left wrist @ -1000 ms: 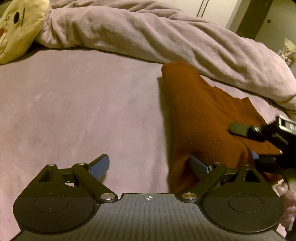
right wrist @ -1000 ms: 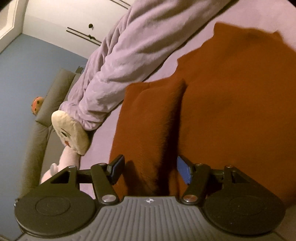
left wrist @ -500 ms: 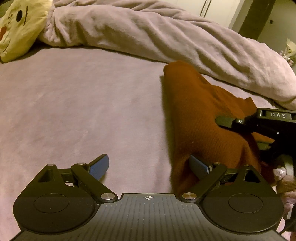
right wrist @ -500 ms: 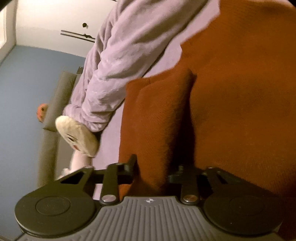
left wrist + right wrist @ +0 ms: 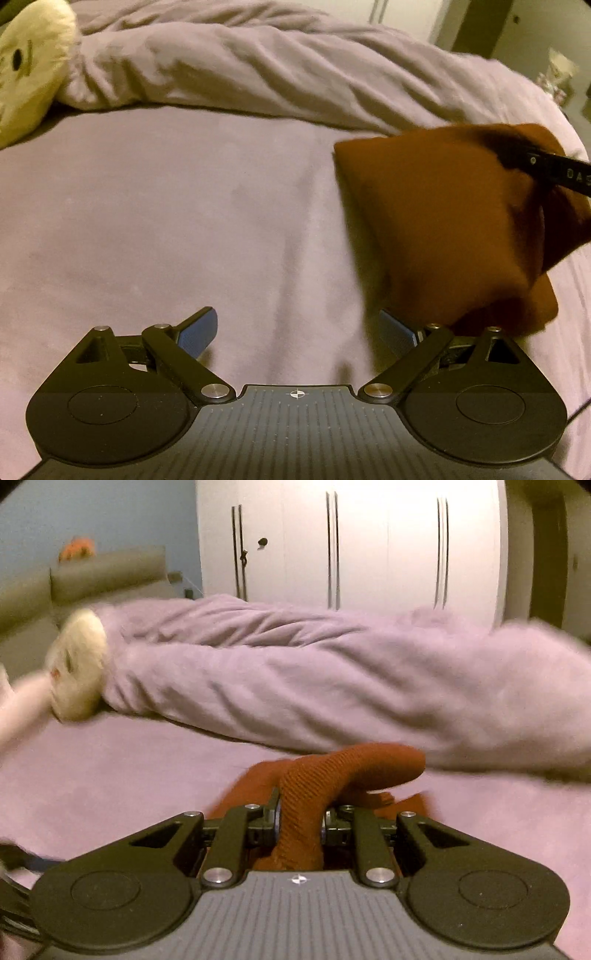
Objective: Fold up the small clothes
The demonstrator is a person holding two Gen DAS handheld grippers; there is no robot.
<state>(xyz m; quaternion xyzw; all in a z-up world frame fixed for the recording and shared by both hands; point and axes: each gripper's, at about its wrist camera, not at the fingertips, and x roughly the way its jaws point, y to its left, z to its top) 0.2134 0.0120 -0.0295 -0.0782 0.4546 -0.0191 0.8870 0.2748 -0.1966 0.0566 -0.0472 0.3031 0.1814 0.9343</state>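
The right tool is closing on the rust cloth, lifting it. The left tool is hanging released over the bed. Carrying the gathered edge across evenly is probably giving the neatest fold.

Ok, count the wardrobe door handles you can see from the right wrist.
5. On the white wardrobe: a close pair at left, a close pair in the middle, and a doubled bar at right, counted as one. Motion blur may hide others.

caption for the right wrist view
Right gripper closing on a bunched rust-brown garment above the lilac bedsheet.
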